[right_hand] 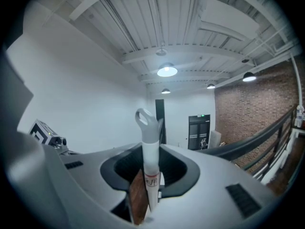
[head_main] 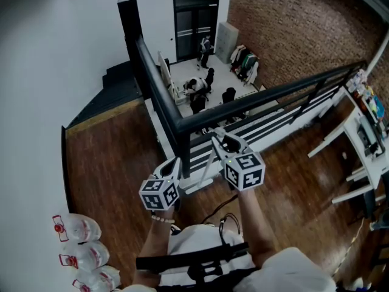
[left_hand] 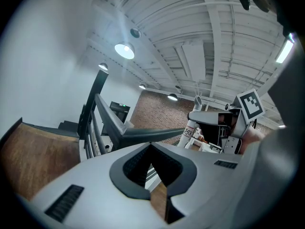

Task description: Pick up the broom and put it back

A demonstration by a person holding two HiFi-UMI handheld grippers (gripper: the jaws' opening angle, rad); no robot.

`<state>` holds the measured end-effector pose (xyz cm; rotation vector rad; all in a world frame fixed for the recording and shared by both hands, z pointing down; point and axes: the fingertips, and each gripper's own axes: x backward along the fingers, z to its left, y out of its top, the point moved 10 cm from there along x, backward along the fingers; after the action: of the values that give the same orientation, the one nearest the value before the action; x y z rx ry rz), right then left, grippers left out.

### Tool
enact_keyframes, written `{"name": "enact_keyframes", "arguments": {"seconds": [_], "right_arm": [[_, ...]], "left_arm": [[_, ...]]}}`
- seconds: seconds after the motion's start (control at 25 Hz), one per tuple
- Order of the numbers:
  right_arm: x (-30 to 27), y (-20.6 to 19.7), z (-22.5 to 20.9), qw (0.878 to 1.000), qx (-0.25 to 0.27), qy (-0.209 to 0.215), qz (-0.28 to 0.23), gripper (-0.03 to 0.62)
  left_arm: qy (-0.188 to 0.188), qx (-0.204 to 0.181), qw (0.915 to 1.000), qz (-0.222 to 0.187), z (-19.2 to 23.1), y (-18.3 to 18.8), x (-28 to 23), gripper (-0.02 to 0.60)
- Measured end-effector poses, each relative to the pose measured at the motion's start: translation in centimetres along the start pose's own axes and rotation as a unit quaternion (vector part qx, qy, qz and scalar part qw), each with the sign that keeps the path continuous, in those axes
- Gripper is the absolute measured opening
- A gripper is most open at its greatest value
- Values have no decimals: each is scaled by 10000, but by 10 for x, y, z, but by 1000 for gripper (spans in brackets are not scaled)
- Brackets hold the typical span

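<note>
In the right gripper view the broom's white handle (right_hand: 151,161) stands upright between the pads, its grey hanging loop (right_hand: 145,119) above them; my right gripper (right_hand: 151,149) is shut on it. The head view shows the right gripper (head_main: 220,142) near the black railing, the thin white handle (head_main: 206,163) slanting down to the left toward the wooden floor. The broom's head is not clearly visible. My left gripper (head_main: 176,162) hangs just left of it, apart from the handle. Seen in its own view, the left gripper (left_hand: 151,147) has its tips together, with nothing between them.
A black railing (head_main: 182,123) edges the mezzanine right in front; beyond it lies a lower floor with people. Large water jugs (head_main: 79,231) stand at the bottom left by the white wall. White tables (head_main: 358,140) stand at the right. A cable (head_main: 219,210) lies by my feet.
</note>
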<state>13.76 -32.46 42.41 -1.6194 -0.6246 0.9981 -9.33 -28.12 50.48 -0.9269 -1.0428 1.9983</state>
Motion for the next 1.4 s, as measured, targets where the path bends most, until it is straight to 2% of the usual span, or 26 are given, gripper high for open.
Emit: {"name": "enact_keyframes", "arguments": {"seconds": [0.32,0.76,1.08,1.4], "right_arm": [[-6,-23,-5,9997,-59,-9,238,127],[-33,-83,-11,9960,-282,125,840,127],[-65,-135,-5,9878,-346,318,1483,127],[-92,-167,3,9792,-334,502,1937,127]], "left_arm": [[-10,14,10000,68,0,-5,0,-3],[37,15,9998,193,4,-10,3,-3],[130,40,9996,229,15,-11,8,-3],[240,85,9994,249,24,-11,15,-3]]}}
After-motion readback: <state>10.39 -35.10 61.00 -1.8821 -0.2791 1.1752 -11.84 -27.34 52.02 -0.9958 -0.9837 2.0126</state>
